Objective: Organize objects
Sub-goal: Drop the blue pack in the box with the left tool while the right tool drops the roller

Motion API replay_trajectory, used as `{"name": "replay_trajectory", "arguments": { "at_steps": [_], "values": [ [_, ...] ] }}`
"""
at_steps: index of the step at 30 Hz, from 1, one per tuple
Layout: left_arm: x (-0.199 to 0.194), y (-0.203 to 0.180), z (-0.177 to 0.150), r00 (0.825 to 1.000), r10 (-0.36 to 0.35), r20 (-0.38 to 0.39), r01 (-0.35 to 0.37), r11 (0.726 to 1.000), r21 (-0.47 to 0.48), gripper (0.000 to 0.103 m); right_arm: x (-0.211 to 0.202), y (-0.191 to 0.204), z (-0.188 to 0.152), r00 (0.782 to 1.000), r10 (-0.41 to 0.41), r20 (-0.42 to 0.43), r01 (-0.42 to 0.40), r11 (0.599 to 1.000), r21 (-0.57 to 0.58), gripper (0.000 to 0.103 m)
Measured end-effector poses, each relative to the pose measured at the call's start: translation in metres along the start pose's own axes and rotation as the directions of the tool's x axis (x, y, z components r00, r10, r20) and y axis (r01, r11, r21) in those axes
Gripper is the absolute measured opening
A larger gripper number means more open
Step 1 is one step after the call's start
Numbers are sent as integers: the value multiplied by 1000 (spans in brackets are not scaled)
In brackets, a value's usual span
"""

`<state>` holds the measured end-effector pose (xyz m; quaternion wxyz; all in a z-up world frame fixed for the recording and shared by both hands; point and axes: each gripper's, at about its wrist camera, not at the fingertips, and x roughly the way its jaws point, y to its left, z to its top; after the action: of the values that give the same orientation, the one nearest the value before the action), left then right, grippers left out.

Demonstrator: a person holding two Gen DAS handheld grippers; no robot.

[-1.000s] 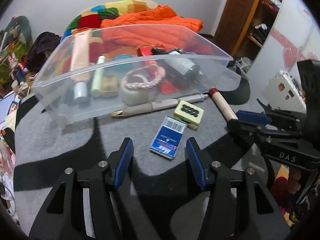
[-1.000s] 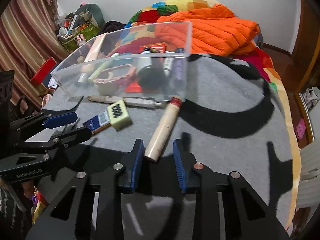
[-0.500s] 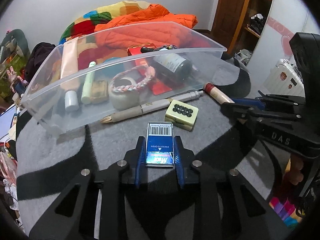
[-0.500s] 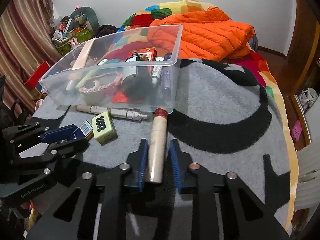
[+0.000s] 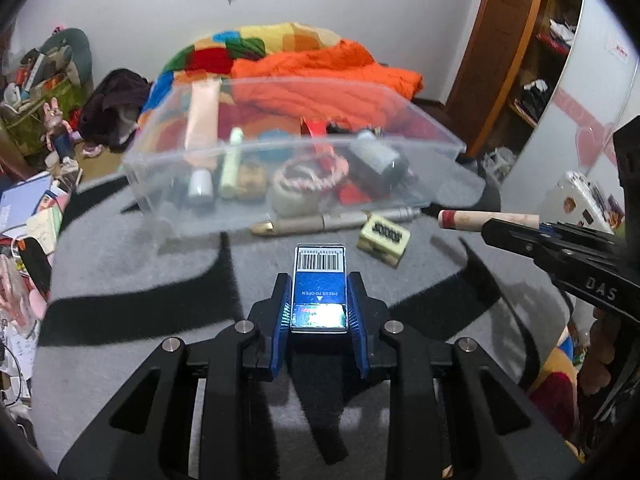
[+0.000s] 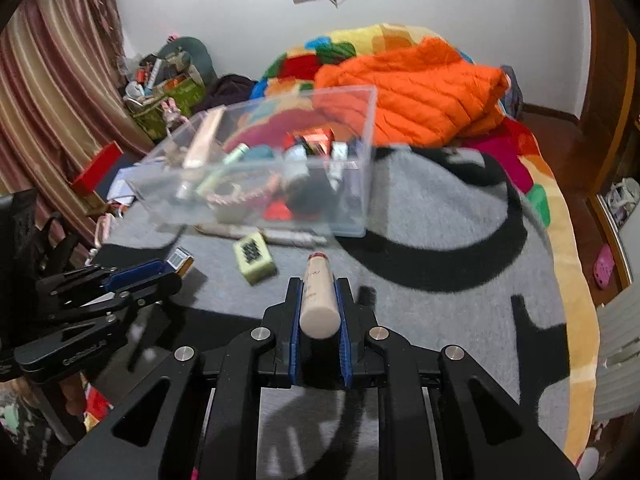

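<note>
My left gripper (image 5: pixel 319 284) is shut on a small blue box with a barcode (image 5: pixel 319 280) and holds it above the grey blanket. My right gripper (image 6: pixel 319 288) is shut on a beige tube with a red cap (image 6: pixel 319 296), also lifted; the tube shows in the left wrist view (image 5: pixel 486 218). A clear plastic bin (image 5: pixel 288 200) ahead holds several items: tubes, a braided bracelet, a dark bottle. A long beige pen (image 5: pixel 336 222) and a pale green block with black dots (image 5: pixel 383 235) lie on the blanket just before the bin.
The grey and black blanket (image 6: pixel 440 240) covers a bed. An orange quilted jacket (image 6: pixel 420 96) and a colourful quilt lie behind the bin. Clutter stands at the left of the bed, a wooden shelf (image 5: pixel 532 60) at the right.
Both grippers closed on their objects, the blue box and the beige tube, and lifted them off the blanket. The bin now sits further ahead in both views.
</note>
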<state>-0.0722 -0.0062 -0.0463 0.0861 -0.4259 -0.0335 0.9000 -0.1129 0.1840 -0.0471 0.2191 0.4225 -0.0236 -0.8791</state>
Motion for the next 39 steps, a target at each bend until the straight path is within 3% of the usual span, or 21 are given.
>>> {"name": "replay_trajectory", "arguments": {
  "at_steps": [10,17,28,39],
  "values": [
    [-32,7,38,990,21,137,-19,1000,-19,27,-30,24,38,990,49,135,-42,998,-55,14],
    [-34,14,65,983,35,178,-32,999,-22,27,-19,33,63,984,51,172,-35,995,-95,14],
    [11,27,98,993,57,107,-55,998,-21,27,43,33,90,995,38,96,-28,994,-102,14],
    [48,31,101,997,68,27,-68,998,-12,27,78,24,95,1000,22,0,-22,996,-86,14]
  ]
}}
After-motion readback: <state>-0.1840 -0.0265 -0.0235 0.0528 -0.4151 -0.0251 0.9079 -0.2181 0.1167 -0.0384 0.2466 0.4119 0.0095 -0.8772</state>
